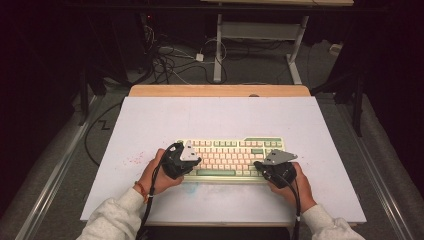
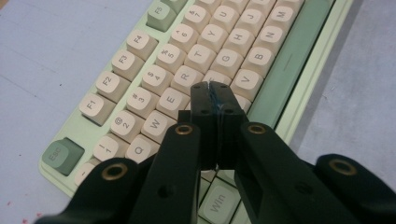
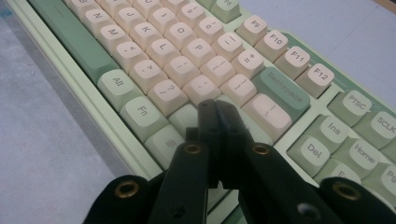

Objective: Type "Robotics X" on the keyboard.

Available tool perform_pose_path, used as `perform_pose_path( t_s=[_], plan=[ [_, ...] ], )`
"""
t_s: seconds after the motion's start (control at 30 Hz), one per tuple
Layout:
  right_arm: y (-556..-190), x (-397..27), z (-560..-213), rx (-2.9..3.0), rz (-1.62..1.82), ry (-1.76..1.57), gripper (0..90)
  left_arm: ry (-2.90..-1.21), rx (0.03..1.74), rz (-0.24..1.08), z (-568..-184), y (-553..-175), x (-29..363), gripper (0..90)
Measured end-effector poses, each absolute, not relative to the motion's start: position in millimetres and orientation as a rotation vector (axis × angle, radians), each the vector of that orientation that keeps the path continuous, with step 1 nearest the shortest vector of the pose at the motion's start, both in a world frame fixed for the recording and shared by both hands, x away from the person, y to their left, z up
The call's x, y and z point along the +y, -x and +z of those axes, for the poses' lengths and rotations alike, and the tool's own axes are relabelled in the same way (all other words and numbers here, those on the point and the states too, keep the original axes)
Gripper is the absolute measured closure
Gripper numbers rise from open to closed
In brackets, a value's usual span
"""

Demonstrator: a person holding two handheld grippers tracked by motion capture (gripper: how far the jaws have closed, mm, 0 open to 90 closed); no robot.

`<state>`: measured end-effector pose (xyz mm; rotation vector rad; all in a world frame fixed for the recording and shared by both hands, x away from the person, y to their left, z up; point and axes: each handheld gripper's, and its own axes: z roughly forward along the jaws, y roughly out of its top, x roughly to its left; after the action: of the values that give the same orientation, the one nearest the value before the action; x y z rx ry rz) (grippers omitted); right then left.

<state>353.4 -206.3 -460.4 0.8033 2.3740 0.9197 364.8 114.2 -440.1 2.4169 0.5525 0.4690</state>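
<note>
A pale green keyboard [image 1: 230,157] with cream keys lies on the white board, near the front. My left gripper [image 1: 198,161] comes in over the keyboard's left end, held by a hand. In the left gripper view its jaws are pressed together with nothing between them, and the left gripper [image 2: 208,86] ends low over the letter keys [image 2: 201,56] beside R and V. My right gripper [image 1: 256,164] is at the keyboard's right part. The right gripper [image 3: 215,103] is also shut and empty, its tip just below the cream keys [image 3: 161,46] left of Backspace. Contact with the keys cannot be told.
The white board [image 1: 150,120] covers a wooden table whose far edge [image 1: 220,90] shows. Red specks [image 1: 132,161] mark the board left of the keyboard. Beyond the table, cables [image 1: 170,60] lie on the floor by another desk's white legs [image 1: 218,55].
</note>
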Motion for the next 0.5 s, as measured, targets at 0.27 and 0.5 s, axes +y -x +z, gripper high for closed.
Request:
perform_pose_path(
  t_s=[0.27,0.5],
  plan=[
    [-352,-212,-455,2.343,0.969,-0.821,90.0,-2.381,0.572,0.522,-440,-366,116,77.4],
    [-347,-212,-444,2.304,1.032,-0.797,88.6,-2.362,0.580,0.555,-440,-365,117,66.9]
  ],
)
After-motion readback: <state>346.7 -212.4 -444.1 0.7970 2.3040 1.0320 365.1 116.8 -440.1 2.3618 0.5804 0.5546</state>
